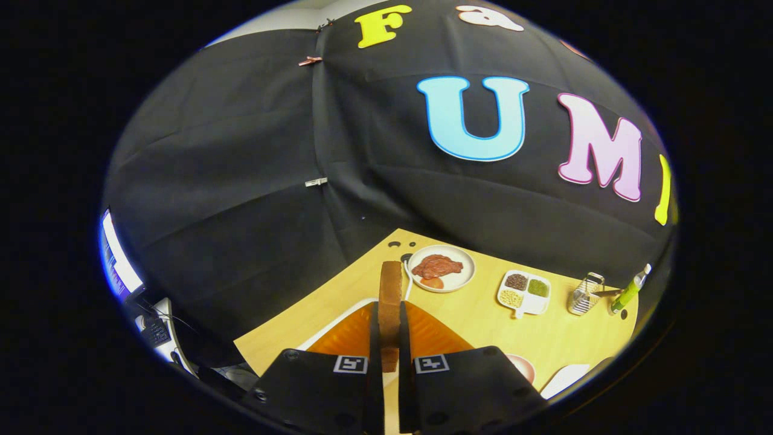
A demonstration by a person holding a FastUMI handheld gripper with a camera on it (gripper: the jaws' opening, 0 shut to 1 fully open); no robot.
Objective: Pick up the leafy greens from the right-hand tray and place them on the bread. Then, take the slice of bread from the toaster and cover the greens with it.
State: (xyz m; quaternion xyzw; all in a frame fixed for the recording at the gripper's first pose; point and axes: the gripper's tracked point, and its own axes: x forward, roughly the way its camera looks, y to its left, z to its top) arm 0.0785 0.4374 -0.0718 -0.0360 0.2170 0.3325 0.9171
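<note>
Bread slice [390, 302] stands on edge between my tool's [389, 338] fingers, both pressing its flat sides, so I read the tool as pinched on it, lifted above the wooden bench [483, 320]. Under it I see an orange ribbed tray [432, 335]. Beyond the fingers sits a white plate [444, 267] holding reddish-brown food, then a divided dish [524, 292] of grains, a small metal grater [586, 294] and a green bottle [629, 289] further off.
</note>
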